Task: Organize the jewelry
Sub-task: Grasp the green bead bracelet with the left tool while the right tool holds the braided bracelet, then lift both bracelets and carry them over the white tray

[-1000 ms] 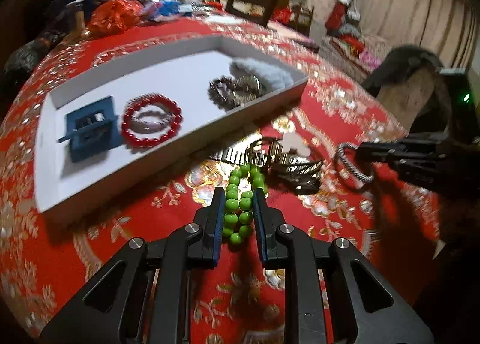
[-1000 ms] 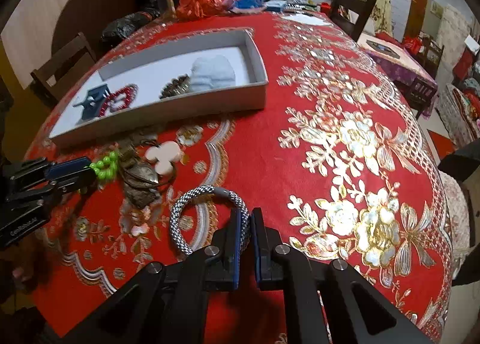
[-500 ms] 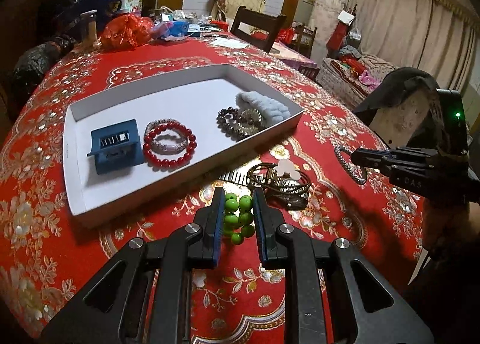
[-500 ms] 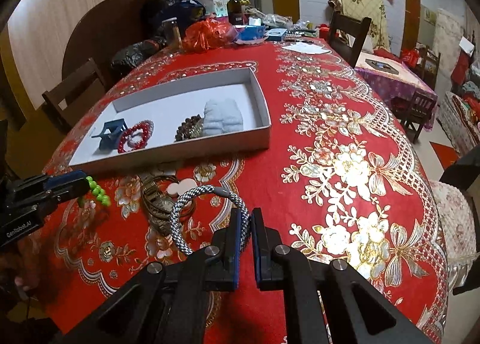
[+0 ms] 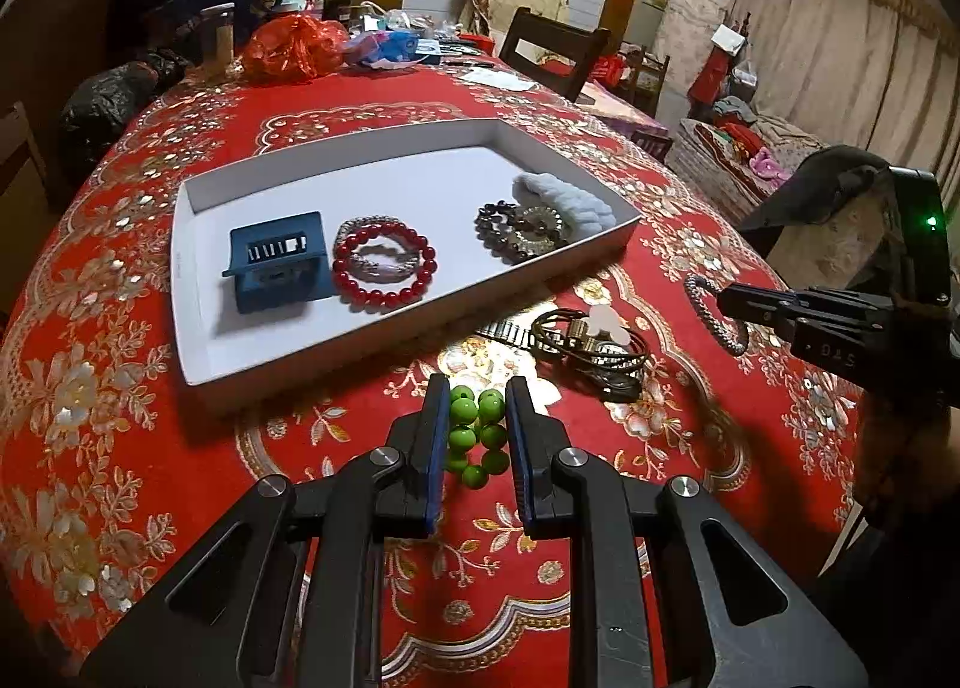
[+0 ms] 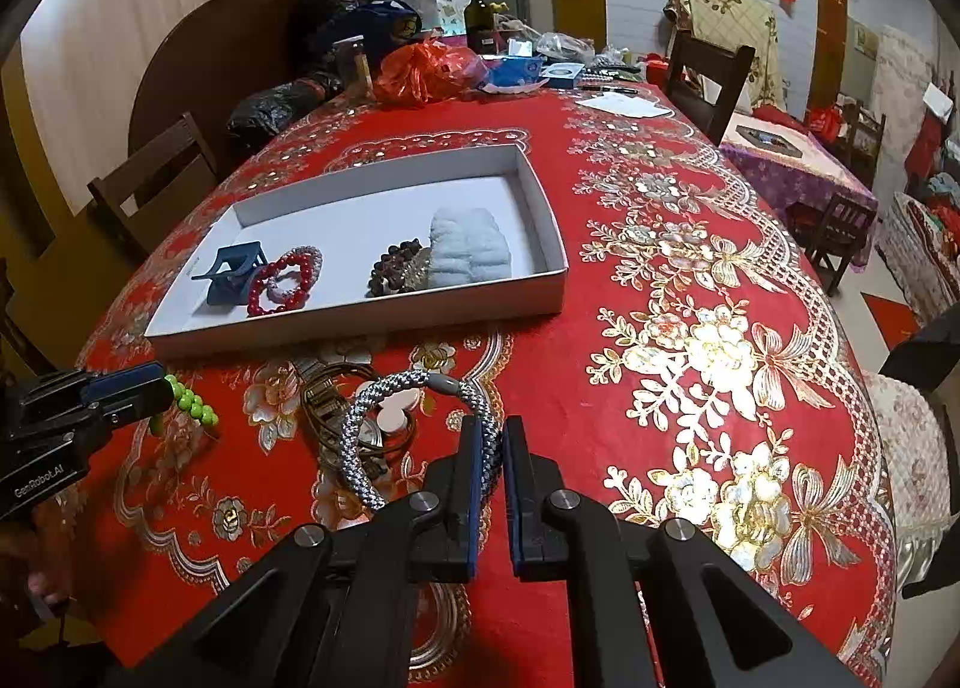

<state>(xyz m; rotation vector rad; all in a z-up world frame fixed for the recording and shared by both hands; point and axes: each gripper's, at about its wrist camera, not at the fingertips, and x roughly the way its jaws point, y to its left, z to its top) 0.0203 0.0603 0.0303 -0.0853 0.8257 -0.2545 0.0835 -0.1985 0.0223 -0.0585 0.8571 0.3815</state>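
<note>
Green bead bracelet (image 5: 475, 436) is clamped in the left tongs (image 5: 477, 394), lifted off the red-clothed surface (image 5: 120, 448), just short of the white tray (image 5: 198, 340). From the right wrist, the right tongs (image 6: 492, 436) are clenched on a silver braided bracelet (image 6: 366, 424), also short of that tray (image 6: 360, 322).

Green bead bracelet (image 5: 477, 431), braided bangle (image 6: 420, 436), lifted
</note>
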